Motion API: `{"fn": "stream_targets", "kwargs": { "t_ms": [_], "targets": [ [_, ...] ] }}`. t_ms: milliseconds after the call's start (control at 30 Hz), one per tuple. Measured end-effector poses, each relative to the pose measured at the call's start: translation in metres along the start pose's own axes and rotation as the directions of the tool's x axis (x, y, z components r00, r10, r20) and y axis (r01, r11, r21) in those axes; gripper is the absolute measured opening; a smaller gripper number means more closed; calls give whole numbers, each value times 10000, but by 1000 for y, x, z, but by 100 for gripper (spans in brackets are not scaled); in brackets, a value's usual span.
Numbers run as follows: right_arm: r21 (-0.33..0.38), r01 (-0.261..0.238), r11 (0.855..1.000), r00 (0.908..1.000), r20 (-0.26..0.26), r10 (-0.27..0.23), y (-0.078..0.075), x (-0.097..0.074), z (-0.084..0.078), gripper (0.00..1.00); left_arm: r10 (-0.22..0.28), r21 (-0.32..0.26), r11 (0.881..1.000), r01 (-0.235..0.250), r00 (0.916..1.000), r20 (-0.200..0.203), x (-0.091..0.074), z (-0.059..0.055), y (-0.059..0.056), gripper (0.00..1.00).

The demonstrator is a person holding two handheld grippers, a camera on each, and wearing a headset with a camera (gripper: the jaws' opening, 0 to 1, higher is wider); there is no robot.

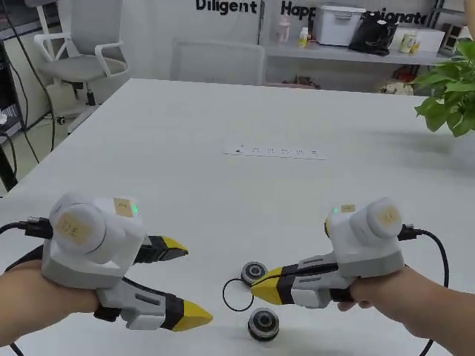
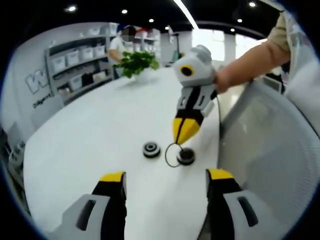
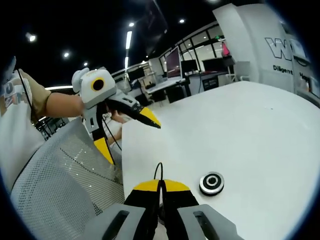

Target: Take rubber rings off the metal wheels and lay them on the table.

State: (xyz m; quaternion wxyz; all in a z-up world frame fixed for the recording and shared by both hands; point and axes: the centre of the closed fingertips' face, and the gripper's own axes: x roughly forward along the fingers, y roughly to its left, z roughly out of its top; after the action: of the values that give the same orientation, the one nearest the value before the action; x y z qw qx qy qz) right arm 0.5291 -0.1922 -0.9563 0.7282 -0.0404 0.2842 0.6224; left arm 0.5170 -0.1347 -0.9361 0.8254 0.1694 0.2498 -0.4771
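The rubber ring (image 1: 224, 294) is pinched by the closed jaws of the right gripper (image 1: 260, 288), apparently for laying beside the metal wheels (image 1: 254, 271) at its tip. The left gripper (image 1: 189, 283) is held opposite, jaws apart, unused.

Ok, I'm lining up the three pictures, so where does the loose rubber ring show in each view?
Head view: the rubber ring is at bottom centre, at the tips of the right gripper.
Left gripper view: centre, a thin loop under the right gripper.
Right gripper view: bottom centre, a thin black arc rising from that view's own shut jaws.
Shared landmark: the right gripper's yellow tips, pinching the ring.
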Motion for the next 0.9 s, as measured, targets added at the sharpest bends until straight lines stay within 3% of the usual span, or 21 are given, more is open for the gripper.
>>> {"fn": "stream_targets", "kwargs": {
  "t_ms": [367, 900],
  "targets": [
    [-45, 241, 9997, 9997, -93, -241, -2, 20, 5, 0, 308, -244, 9992, -308, 9995, 22, -17, -13, 2, 75],
    [-45, 571, 9984, 9964, -618, -573, -8, 48, -6, 0, 668, -628, 9957, -678, 9976, -190, -30, -28, 4, 82]
  ]
}}
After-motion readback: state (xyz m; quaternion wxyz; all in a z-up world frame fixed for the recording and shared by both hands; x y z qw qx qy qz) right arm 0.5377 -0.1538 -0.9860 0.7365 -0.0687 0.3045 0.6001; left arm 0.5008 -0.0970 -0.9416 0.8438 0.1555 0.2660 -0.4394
